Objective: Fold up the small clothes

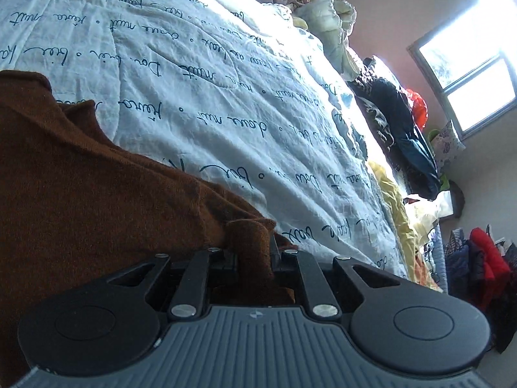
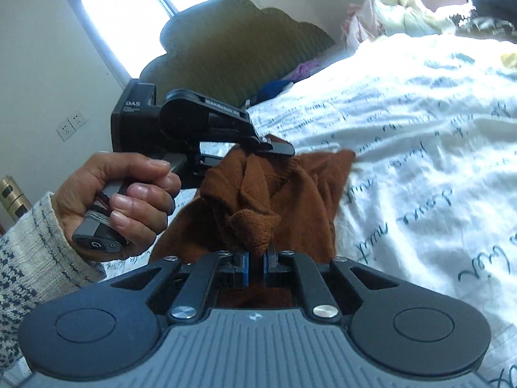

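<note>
We hold the rust-brown knitted garment (image 2: 284,187) bunched between both clenched grippers, left gripper (image 2: 268,148) just beyond right gripper (image 2: 257,258), over the white script-printed quilt (image 2: 420,129).

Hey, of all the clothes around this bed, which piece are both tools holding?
The brown knit garment, pinched by the left tool and the right tool. The pink, cream and dark clothes lie untouched along the bed's far edge.

brown knit garment (image 2: 268,194) | bunched, lifted | over white script-printed bedspread (image 2: 420,113)
</note>
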Motion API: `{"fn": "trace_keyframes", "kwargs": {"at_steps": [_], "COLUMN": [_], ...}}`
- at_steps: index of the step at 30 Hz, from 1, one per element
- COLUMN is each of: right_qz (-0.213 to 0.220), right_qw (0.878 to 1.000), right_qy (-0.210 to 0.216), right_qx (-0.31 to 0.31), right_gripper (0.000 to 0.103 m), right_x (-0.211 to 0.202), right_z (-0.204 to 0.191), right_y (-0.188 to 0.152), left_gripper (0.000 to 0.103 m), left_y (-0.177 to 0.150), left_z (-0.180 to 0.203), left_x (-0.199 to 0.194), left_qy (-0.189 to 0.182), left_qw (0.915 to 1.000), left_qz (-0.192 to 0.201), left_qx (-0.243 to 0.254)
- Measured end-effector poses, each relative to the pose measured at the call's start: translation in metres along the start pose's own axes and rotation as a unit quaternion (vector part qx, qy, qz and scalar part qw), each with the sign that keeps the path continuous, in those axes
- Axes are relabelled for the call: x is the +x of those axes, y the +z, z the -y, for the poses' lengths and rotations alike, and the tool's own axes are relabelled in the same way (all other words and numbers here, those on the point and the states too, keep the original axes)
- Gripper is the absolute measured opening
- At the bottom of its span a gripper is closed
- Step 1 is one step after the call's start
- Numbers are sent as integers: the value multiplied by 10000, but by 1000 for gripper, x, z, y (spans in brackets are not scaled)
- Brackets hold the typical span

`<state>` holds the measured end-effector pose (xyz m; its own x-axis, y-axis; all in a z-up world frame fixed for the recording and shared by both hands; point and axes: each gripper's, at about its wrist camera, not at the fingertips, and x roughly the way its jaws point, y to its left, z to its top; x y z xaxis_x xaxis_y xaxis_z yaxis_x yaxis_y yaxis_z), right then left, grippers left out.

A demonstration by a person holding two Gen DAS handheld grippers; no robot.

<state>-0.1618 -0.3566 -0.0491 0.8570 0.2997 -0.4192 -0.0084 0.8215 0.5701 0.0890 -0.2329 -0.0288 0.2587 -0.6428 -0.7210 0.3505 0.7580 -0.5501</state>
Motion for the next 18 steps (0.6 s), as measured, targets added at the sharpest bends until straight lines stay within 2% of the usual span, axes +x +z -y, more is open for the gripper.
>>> {"fn": "trace_keyframes", "kwargs": {"at_steps": [3,4,5,6,7,8,10,13,15,16,17,18], "right_qz": [-183,-155,-142,-174,-203,-173,-125,-12,76,135,125,126], "right_qw": [9997,9997,9997,9997,9995,9994,9996,9997,9995,9995,9996,9996], "right_qy": [-37,-62,-72,2,165,238,239,212,251,133,21,-8], "right_qx": [183,186,169,165,172,160,27,-144,-197,-263,-270,-265], "right_gripper": [11,14,24,33,49,60,64,64,64,44,18,14], "right_x": [5,3,1,0,0,-1,-4,-9,-15,-16,-17,-19], "right_z": [7,7,7,7,8,7,1,-6,-8,-12,-13,-13], "right_y": [-4,-5,-5,-6,-7,-7,-9,-13,-16,-17,-18,-19], "left_gripper": [25,35,43,54,58,60,80,80,81,81,81,81], "left_y": [-4,-4,-4,-5,-6,-6,-6,-8,-18,-24,-30,-37], "left_z": [11,14,17,19,20,22,23,27,26,26,25,25], "left_x": [4,3,0,-6,-13,-20,-33,-50,-57,-59,-59,-55], "left_qy": [-173,-116,-136,-358,-602,-769,-989,-1002,-957,-1015,-1106,-1213], "left_qw": [9998,9999,9998,9993,9981,9969,9944,9943,9948,9944,9935,9921], "left_qz": [-4,11,-6,32,107,159,217,243,97,48,6,-89], "left_qx": [106,127,138,134,100,6,-289,-282,-331,-296,-271,-307]}}
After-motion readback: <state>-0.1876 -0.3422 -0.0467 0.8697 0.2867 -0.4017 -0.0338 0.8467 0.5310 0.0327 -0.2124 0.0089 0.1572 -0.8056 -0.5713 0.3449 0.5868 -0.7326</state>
